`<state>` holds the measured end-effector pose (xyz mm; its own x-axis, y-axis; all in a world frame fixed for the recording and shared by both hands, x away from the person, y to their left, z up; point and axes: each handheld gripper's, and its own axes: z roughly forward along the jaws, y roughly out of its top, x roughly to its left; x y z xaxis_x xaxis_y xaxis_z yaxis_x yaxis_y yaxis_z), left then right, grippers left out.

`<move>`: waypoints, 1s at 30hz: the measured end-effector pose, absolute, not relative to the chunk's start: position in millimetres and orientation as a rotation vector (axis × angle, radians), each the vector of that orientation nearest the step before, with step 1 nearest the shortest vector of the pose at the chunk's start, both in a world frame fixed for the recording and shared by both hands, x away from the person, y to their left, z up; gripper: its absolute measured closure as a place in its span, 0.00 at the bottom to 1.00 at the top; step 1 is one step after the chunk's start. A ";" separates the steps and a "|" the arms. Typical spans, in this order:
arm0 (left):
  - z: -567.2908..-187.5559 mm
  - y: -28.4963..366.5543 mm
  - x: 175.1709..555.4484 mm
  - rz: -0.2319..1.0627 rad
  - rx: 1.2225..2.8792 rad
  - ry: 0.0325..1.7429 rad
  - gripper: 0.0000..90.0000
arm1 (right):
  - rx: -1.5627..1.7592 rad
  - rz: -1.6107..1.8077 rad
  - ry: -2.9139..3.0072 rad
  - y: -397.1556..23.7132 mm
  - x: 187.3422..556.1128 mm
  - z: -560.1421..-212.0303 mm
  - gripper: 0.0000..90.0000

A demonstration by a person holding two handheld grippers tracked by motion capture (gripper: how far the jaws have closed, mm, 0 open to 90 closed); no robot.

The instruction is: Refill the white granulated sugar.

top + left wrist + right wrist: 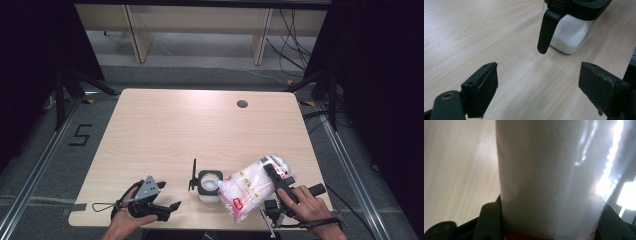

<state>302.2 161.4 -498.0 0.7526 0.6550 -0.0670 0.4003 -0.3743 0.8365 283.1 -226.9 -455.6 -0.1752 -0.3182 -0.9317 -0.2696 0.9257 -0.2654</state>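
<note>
Right claw (274,176) clamps the white-powder bag (247,189), tipped beside the jar (210,185).

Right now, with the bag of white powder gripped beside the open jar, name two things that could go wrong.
1. The right hand-held gripper clamps the soft bag around its middle, so the bag may sag or slip and spill onto the table.
2. The jar stands free near the table's front edge; the left hand-held gripper is open and apart from it, so a nudge from the bag could shift it.
</note>
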 end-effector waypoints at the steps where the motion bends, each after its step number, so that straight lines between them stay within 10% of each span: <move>1: -497.2 162.0 302.0 0.346 2.029 0.795 0.17 | -0.439 -0.040 1.768 -227.6 283.5 -457.6 0.56; 30: -496.9 162.2 301.5 0.341 2.030 0.802 0.17 | -0.375 0.203 1.908 -242.2 294.4 -464.6 0.60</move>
<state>301.5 162.2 -496.9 0.7518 0.6562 -0.0649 0.4080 -0.3855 0.8276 294.4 -242.2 -464.6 -0.3243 -0.1616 -0.9321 -0.3537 0.9346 -0.0390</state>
